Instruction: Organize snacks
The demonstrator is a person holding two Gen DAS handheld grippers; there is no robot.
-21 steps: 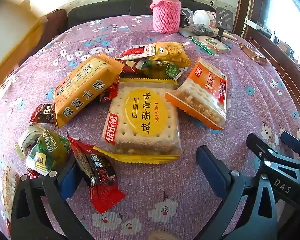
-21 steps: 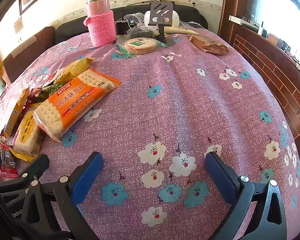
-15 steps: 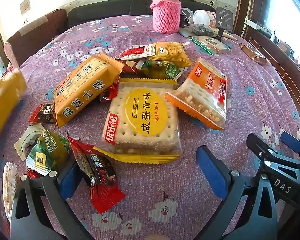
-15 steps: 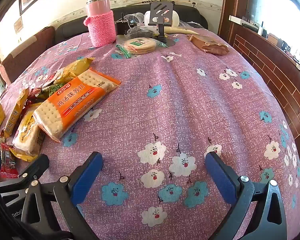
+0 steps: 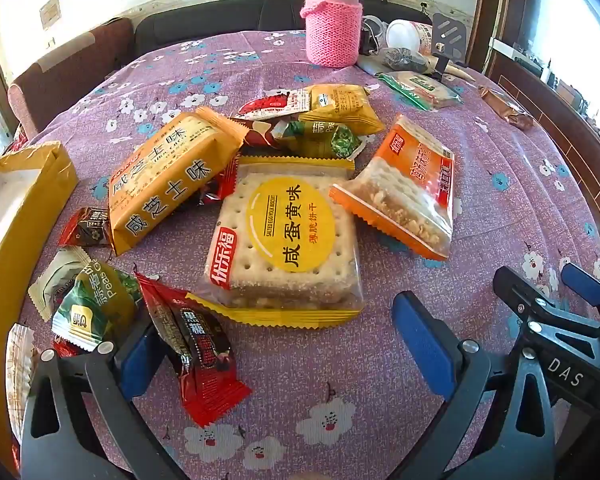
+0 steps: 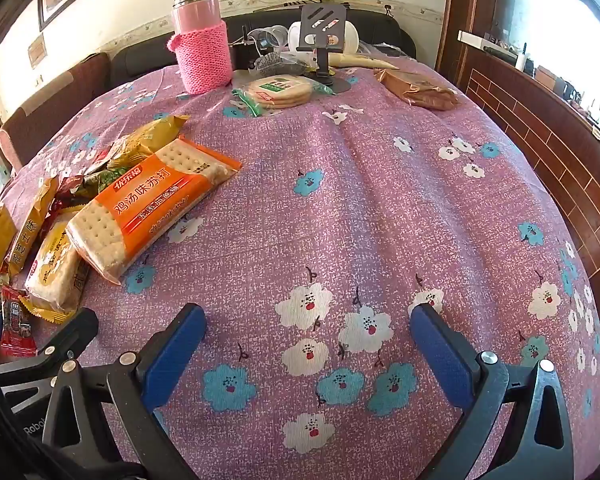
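Nearest in the left wrist view, we see the left tool [image 5: 274, 336] released, its blue pads spread wide; a red snack sachet [image 5: 198, 354] lies between them, touching the left pad, ungrasped. Left of it sits a green pea packet [image 5: 94, 306]. Just beyond lies the yellow salted-egg cracker pack [image 5: 286, 240], with an orange cracker pack [image 5: 408, 190] to its right and a tan cracker pack [image 5: 172, 176] to its left. At the far-left edge stands a yellow box [image 5: 16, 216], open, its inside white. Farther off, small packets [image 5: 320, 124] cluster together.

In the right wrist view, the right tool [image 6: 308, 344] is likewise released, over bare floral counter [image 6: 380, 208]. At the far edge stand a pink flask [image 6: 202, 52] and a phone stand [image 6: 324, 40].
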